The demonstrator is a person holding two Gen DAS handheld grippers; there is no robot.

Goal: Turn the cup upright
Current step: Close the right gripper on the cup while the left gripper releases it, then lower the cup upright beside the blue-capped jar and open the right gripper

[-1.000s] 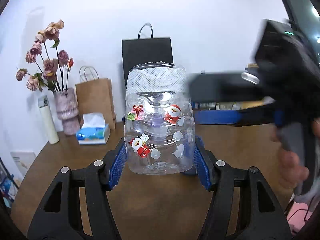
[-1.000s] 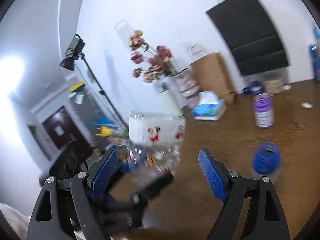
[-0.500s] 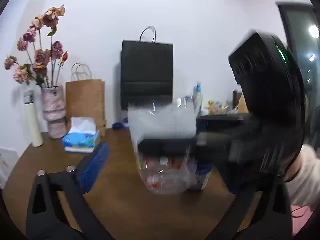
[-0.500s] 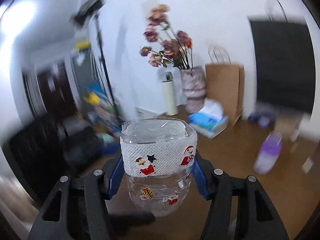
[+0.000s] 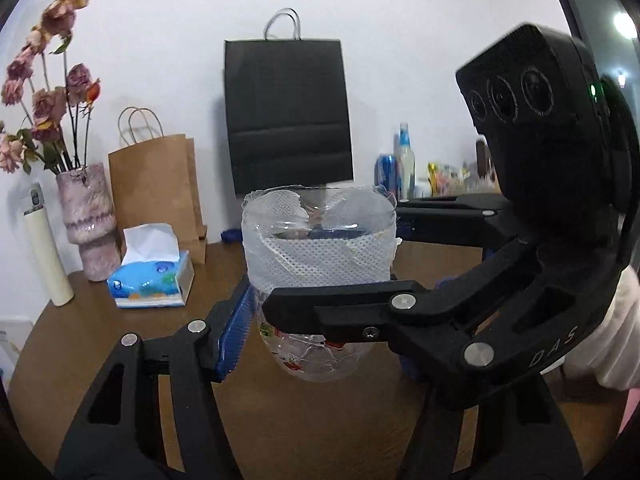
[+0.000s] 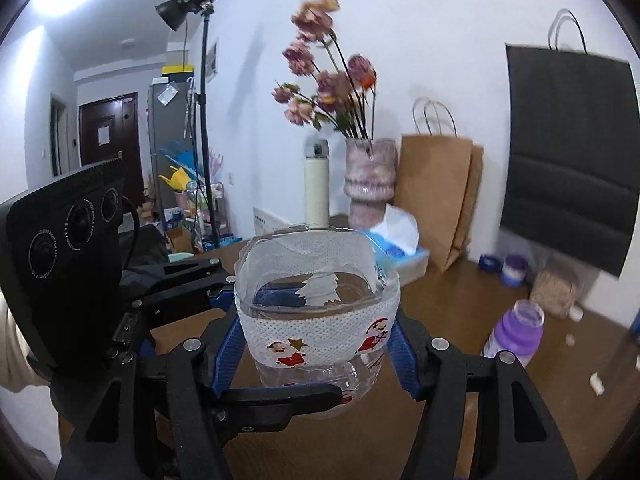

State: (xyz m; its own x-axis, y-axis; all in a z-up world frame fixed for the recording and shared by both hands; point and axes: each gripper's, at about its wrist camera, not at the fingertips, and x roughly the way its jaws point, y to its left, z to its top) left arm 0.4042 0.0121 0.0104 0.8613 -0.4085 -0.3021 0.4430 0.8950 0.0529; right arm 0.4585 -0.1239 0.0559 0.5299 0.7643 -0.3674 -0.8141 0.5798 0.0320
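Observation:
The cup point(image 5: 320, 264) is a clear plastic bottle bottom with a white mesh band and Santa stickers. It is upright, open end up, held above the brown table point(image 5: 120, 320). My right gripper point(image 6: 316, 356) is shut on the cup point(image 6: 316, 320), blue pads on both sides. In the left wrist view the right gripper crosses from the right, its finger in front of the cup. My left gripper point(image 5: 320, 332) stands around the cup's lower part; its left blue pad point(image 5: 236, 336) is beside the cup wall, its right finger is hidden.
At the back stand a vase of dried flowers point(image 5: 88, 220), a cream flask point(image 5: 44, 248), a tissue box point(image 5: 152, 280), a brown bag point(image 5: 156, 184) and a black bag point(image 5: 288, 116). A purple bottle point(image 6: 516, 336) stands right. A light stand point(image 6: 204, 80) is beyond the table.
The right gripper came in and closed on the cup. The left gripper's pads came off the cup and it dropped lower. The cup stays upright.

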